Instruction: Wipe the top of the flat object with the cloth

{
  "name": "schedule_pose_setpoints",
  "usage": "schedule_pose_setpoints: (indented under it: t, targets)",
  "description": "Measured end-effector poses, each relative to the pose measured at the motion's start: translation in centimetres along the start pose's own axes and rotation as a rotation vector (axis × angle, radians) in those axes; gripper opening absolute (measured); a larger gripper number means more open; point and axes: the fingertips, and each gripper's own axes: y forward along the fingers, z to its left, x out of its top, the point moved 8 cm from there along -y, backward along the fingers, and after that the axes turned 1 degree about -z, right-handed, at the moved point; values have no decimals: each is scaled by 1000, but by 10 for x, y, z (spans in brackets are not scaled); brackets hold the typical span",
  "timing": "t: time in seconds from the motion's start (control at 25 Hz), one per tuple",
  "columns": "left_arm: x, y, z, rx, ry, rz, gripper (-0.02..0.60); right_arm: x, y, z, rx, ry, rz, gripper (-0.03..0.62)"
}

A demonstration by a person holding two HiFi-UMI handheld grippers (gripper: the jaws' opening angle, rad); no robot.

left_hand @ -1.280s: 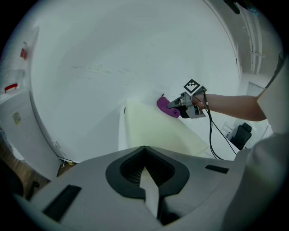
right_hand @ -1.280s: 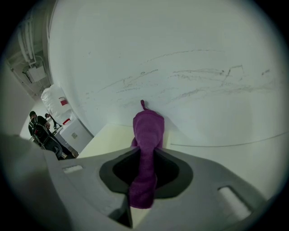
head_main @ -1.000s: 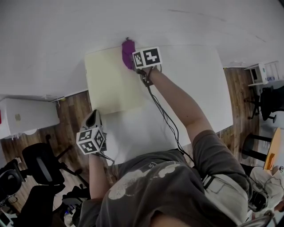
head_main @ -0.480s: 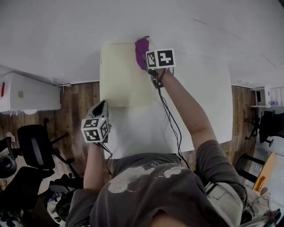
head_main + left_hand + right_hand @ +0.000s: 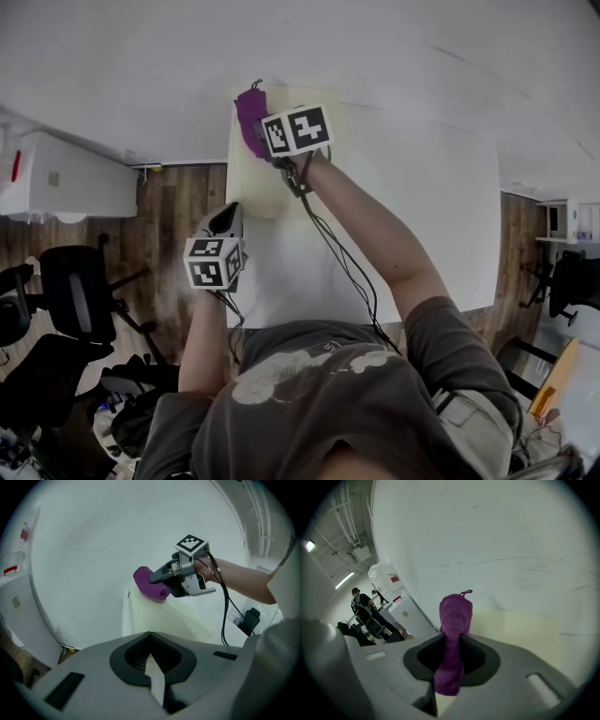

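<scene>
At the far left corner of the counter [image 5: 422, 206], mid-wipe by the look of it: purple cloth [image 5: 248, 111] clamped tight in the right hand-held gripper [image 5: 255, 141], over the far left corner of the pale yellow flat board [image 5: 255, 192]. Next, probably: drag cloth across the uncovered board toward its near edge. Left hand-held gripper [image 5: 223, 220] closed on nothing, beside the counter's left edge, well apart from the cloth.

Your right gripper [image 5: 265, 142] holds the purple cloth [image 5: 247, 111] at the pale board's [image 5: 255, 187] far left corner, your left gripper [image 5: 225, 218] at the table's [image 5: 422, 206] left edge.
</scene>
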Motion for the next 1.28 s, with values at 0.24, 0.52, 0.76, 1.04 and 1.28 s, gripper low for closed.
schedule_pose_setpoints:
  t: [0.24, 0.52, 0.76, 1.04, 1.28]
  targets:
    - [-1, -1, 0, -3, -4, -7, -5, -8, 26, 23, -9, -12, 34, 75]
    - [-1, 0, 2, -1, -1, -11, -5, -17, 35, 18, -38, -37, 37, 75]
    - [-1, 1, 2, -2, 0, -9, -5, -23, 30, 9, -63, -29, 24, 75]
    - [-1, 0, 1, -3, 0, -7, -5, -30, 18, -3, -89, 14, 7, 75]
    - [-1, 0, 1, -5, -3, -7, -5, -36, 7, -15, -113, 37, -2, 75]
